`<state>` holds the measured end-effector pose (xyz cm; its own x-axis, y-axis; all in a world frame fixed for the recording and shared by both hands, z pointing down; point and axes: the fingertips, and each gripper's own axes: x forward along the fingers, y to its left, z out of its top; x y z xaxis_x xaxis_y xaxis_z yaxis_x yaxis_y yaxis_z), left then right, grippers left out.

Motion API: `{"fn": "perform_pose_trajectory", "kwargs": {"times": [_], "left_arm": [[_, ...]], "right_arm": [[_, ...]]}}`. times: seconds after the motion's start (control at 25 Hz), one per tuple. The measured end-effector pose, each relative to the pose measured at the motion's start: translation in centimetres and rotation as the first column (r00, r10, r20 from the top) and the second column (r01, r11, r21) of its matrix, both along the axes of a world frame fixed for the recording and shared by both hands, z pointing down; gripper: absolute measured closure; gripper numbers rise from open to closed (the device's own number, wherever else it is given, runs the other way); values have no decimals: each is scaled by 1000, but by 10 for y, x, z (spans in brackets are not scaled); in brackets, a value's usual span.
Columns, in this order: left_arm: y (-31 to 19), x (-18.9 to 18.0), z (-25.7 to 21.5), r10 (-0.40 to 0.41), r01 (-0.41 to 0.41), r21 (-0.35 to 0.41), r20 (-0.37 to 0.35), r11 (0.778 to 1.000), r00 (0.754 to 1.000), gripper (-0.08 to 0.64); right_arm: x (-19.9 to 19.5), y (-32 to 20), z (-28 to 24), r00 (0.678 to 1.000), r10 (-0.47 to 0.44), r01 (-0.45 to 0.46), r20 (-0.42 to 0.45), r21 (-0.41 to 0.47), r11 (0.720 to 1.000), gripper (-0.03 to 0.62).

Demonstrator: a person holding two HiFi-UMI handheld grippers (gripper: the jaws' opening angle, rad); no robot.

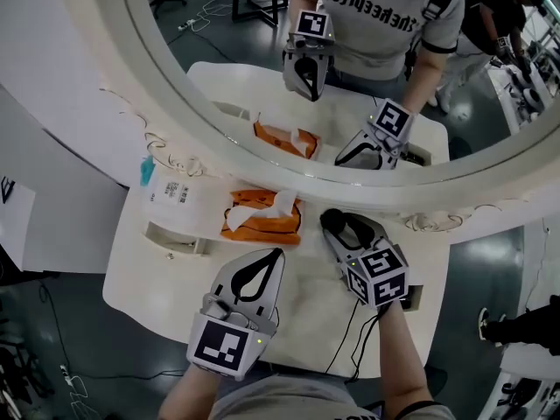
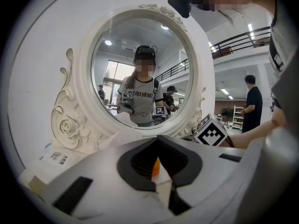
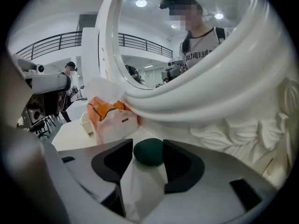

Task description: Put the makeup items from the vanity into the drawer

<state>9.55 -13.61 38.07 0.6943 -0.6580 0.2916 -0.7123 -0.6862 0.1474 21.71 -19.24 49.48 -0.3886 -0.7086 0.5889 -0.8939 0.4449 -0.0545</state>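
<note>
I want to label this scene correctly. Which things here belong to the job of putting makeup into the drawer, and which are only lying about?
For the job:
- dark green egg-shaped item, probably a makeup sponge, inside the open right tool

Lying about:
- orange tissue pack
- white labelled packet, contents unclear

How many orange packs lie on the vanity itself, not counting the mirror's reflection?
1. The orange pack lies at the foot of the mirror, left of the right gripper. The left gripper could hide another.
</note>
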Motion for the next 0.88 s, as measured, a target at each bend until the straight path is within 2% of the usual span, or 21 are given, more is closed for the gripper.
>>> {"fn": "perform_pose_trajectory", "kwargs": {"times": [0.4, 0.6, 0.76, 0.84, 0.88], "left_arm": [[-7, -3, 3, -6, 6, -11, -7, 1000, 1000, 523], [-8, -6, 5, -11, 10, -17, -10, 1000, 1000, 523], [-6, -6, 6, -9, 9, -21, -7, 1000, 1000, 523], [-6, -6, 7, -9, 9, -19, -5, 1000, 1000, 523], [-5, -7, 7, -10, 9, -19, -4, 1000, 1000, 523]], "right_arm": [[-5, -1, 14, 994, -32, 25, -109, -63, 998, 339], [-5, -1, 14, 993, -31, 24, -117, -62, 998, 342], [1, -3, 13, 987, -2, -3, -159, -32, 999, 401], [9, -5, 12, 983, 37, -40, -180, -10, 999, 522], [11, -6, 12, 983, 47, -49, -175, -6, 999, 527]]}}
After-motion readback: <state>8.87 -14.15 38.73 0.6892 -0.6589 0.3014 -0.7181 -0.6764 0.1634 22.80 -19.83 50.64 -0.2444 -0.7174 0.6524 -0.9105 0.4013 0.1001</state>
